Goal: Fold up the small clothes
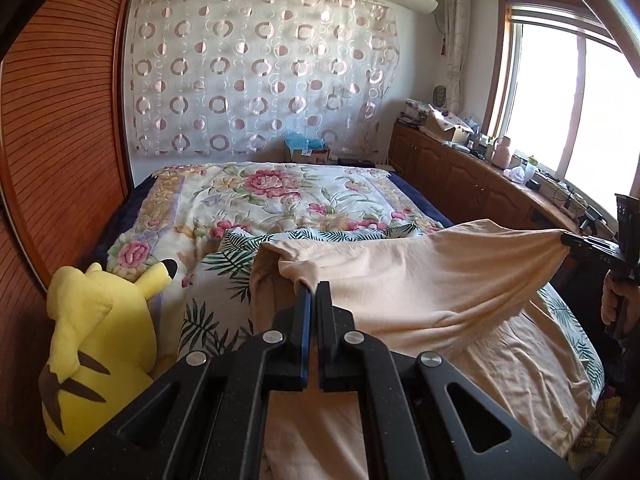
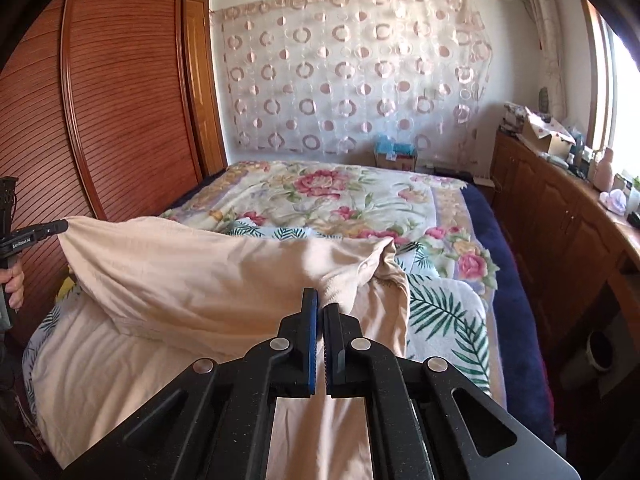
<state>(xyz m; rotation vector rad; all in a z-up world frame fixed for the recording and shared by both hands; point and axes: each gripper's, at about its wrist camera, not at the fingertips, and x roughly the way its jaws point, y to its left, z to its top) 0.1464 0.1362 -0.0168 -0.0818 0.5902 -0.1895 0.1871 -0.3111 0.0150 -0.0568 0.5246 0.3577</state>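
Bed (image 1: 280, 196) fills the room ahead, floral quilt (image 2: 320, 196) on the far half, leaf-print blanket (image 2: 444, 312) near. Wardrobe (image 1: 60, 140) along the left, cabinets (image 2: 560, 216) under the window on the right. Yellow plush toy (image 1: 92, 344) sits at the near left edge of the bed, clear of the work.

The garment (image 1: 420, 280), peach cotton by the look of it, is on the near half of the bed. Its lower part lies flat on the leaf blanket; the upper edge is lifted and strung between my two tools.

My left gripper (image 1: 314, 290) is pinched closed on one corner of that edge. My right gripper (image 2: 320, 300) is clamped on the other corner; from the left view it shows at far right with cloth bunched into its tip.

Handling, my read: light, limp, thin fabric. No stiffness, so it sags in the middle and creases wherever tension drops. Not slippery, not fragile. Corner holds are right; keep the edge taut between them when laying it over, or the fold line will wander.
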